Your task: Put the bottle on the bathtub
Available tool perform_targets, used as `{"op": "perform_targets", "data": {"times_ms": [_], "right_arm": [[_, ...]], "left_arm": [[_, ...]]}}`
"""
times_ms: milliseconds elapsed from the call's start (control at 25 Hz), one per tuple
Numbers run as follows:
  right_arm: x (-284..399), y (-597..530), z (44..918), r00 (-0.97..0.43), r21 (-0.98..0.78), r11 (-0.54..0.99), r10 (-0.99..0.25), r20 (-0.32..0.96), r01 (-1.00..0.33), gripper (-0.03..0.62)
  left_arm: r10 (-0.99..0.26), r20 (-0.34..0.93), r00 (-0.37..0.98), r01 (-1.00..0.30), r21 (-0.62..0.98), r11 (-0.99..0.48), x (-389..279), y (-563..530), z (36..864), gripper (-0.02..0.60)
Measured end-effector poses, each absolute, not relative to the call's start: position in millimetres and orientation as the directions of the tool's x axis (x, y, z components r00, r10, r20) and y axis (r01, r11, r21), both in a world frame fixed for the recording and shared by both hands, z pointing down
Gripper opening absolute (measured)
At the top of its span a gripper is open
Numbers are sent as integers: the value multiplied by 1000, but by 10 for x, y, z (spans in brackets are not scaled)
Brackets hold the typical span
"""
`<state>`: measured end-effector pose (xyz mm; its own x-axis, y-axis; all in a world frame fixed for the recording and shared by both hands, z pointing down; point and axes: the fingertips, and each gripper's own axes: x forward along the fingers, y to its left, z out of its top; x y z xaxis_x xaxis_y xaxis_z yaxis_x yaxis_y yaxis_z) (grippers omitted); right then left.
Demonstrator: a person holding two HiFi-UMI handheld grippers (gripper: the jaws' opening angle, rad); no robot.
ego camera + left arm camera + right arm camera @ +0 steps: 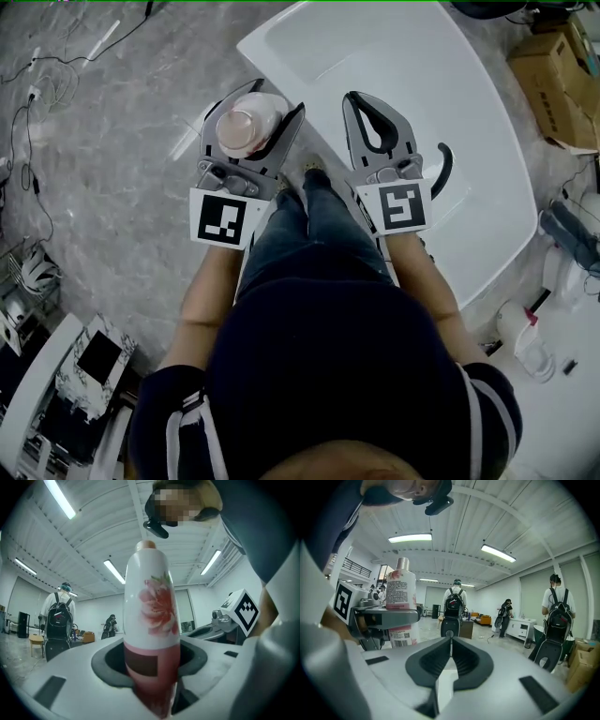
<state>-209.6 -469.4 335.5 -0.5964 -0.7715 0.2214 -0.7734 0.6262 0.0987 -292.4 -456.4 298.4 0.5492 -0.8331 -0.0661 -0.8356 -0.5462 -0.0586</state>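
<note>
A white and pink bottle (247, 128) with a flower print stands upright between the jaws of my left gripper (255, 120), which is shut on it. In the left gripper view the bottle (152, 634) fills the middle, its lower pink part clamped by the dark pads. My right gripper (377, 108) is shut with nothing in it; its tips meet (450, 641). From the right gripper view the bottle (400, 603) shows at the left in the other gripper. The white bathtub (394, 56) lies ahead of both grippers, and the right one hangs over its rim.
Grey marble floor (112, 159) spreads to the left, with cables on it. Cardboard boxes (561, 75) stand at the far right beyond the tub. A dark curved tap handle (442, 169) sits on the tub's rim. People with backpacks (454, 609) stand in the room.
</note>
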Motion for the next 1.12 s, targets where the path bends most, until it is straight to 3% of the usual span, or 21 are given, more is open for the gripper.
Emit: {"op": "perform_targets", "data": {"times_ms": [240, 1120], "right_arm": [[-2118, -5034, 3622, -644, 112, 670, -738, 201, -734, 28], [-2229, -5471, 5338, -611, 92, 697, -677, 410, -711, 28]], "left_arm": [[-828, -48, 559, -829, -64, -556, -2785, -4946, 3287, 233], [-817, 47, 575, -818, -1, -575, -2928, -5635, 5037, 233]]}}
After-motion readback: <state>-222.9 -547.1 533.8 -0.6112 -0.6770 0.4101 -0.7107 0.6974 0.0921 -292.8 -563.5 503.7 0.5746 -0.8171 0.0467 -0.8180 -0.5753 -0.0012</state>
